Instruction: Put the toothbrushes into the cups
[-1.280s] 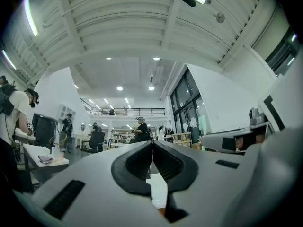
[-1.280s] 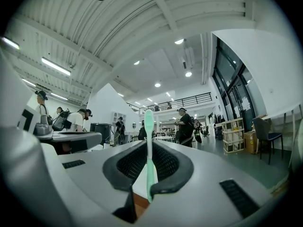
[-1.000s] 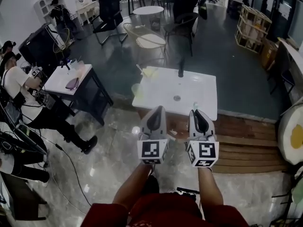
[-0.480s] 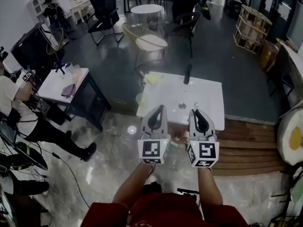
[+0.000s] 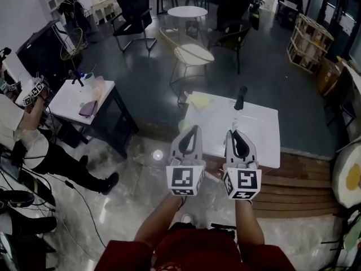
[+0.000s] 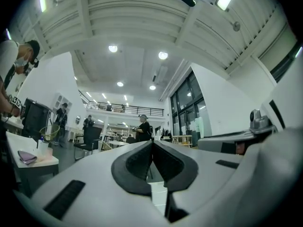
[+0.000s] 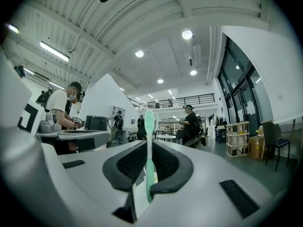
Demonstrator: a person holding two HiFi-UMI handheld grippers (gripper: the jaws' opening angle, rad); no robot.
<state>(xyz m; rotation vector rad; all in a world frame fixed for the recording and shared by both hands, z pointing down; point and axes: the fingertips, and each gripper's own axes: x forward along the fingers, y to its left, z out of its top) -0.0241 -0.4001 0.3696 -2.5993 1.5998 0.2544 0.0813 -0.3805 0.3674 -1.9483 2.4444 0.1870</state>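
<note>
Right gripper view shows us the right gripper clamped on a pale green toothbrush. It stands upright between the dark pads, and its end rises above the jaw tips. In the left gripper view we see the left gripper with its jaws pressed together and nothing between them. From the head view we find both grippers held side by side, level with each other and pointing forward at a white table. Their tips reach the table's near edge. On the table's far left corner sits a yellow-green cup, and a paler cup sits at its left edge, both too blurred to describe further. A dark upright fixture stands at the far side.
</note>
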